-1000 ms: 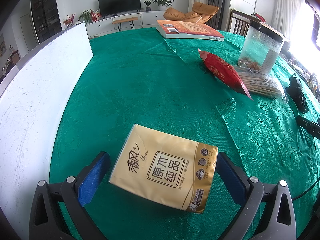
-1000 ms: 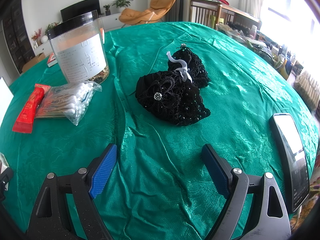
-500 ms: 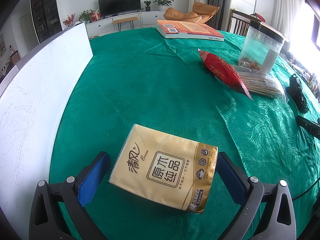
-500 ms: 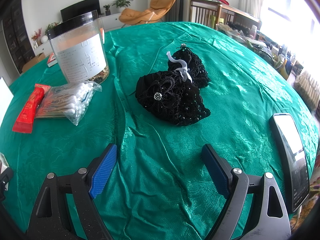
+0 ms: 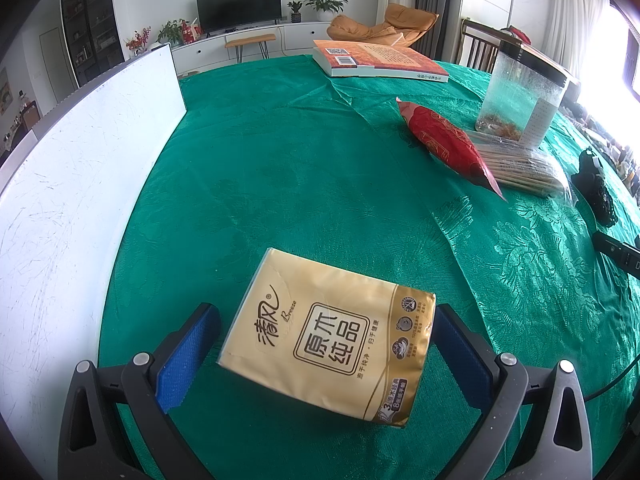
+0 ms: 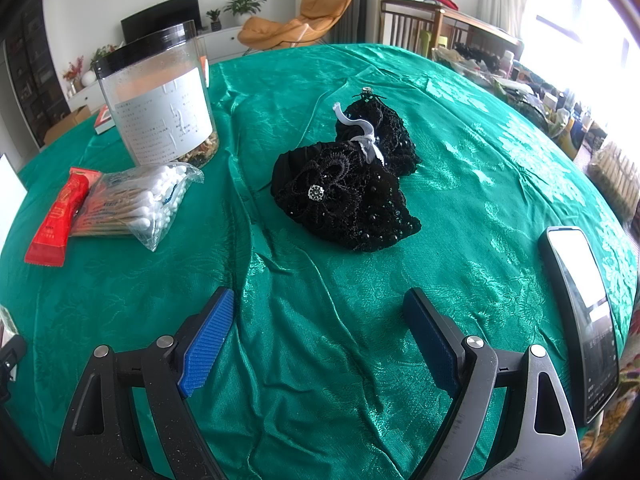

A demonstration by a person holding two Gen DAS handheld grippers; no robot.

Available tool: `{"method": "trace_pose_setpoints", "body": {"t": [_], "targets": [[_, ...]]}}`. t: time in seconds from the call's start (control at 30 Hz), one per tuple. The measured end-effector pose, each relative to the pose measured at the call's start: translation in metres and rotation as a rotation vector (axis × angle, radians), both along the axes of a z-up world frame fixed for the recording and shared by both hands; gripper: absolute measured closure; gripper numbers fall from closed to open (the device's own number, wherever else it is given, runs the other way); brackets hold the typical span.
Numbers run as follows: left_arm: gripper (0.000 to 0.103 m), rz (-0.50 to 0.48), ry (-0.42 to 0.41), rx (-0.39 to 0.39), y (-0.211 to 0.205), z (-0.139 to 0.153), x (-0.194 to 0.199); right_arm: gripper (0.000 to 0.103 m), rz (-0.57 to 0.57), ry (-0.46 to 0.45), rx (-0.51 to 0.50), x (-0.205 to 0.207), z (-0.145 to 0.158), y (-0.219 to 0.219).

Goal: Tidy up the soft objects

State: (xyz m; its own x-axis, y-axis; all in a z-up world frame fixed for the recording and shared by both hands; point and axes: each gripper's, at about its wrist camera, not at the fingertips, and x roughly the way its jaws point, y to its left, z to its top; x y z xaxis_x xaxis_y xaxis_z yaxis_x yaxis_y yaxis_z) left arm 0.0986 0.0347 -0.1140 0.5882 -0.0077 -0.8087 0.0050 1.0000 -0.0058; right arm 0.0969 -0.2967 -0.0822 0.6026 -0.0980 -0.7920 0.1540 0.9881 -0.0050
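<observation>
the worktop [image 5: 304, 168] wore a green patterned cloth, with a white board [image 5: 68, 184] standing along its left side. a book [image 5: 380, 60] lay flat at the far edge. the clear plastic jar [image 6: 158, 98] with a black lid and white label stood upright, mostly hollow, only a thin layer of brownish bits at the bottom; what they were, couldn't tell. gold tissue pack [image 5: 332, 340] lay flat on the cloth, between the spread jaws of the left gripper [image 5: 326, 354], its right end very close to the right blue pad; couldn't tell if it touched, and the left pad stood clear of it. black lace fabric pieces [image 6: 348, 184], beaded with a small rhinestone, sat bunched near the worktop middle, a white plastic hook on top, well ahead of the right gripper [image 6: 320, 338], whose jaws were spread wide over bare cloth, holding nothing. a phone [image 6: 580, 312] lay just right of that gripper. a clear bag of cotton swabs [image 6: 140, 200] lay just in front of the jar, packed full, white tips bunched at one end. a red snack packet [image 6: 60, 220] lay touching the bag's left side.
</observation>
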Motion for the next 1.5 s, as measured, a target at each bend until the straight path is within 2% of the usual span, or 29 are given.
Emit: {"method": "trace_pose_setpoints", "body": {"t": [1.33,1.43,1.5], "targets": [[0.0,0.0,0.001,0.0,-0.0004,-0.0001,0.0002,0.015,0.0,0.001,0.0,0.0001,0.0001,0.0002],[0.0,-0.059,0.036,-0.015,0.0007,0.0021,-0.0012,0.015,0.0,0.001,0.0,0.0002,0.0001,0.0002],[0.0,-0.123,0.058,-0.093,0.0078,0.0072,-0.0081,0.015,0.0,0.001,0.0,0.0001,0.0001,0.0002]]}}
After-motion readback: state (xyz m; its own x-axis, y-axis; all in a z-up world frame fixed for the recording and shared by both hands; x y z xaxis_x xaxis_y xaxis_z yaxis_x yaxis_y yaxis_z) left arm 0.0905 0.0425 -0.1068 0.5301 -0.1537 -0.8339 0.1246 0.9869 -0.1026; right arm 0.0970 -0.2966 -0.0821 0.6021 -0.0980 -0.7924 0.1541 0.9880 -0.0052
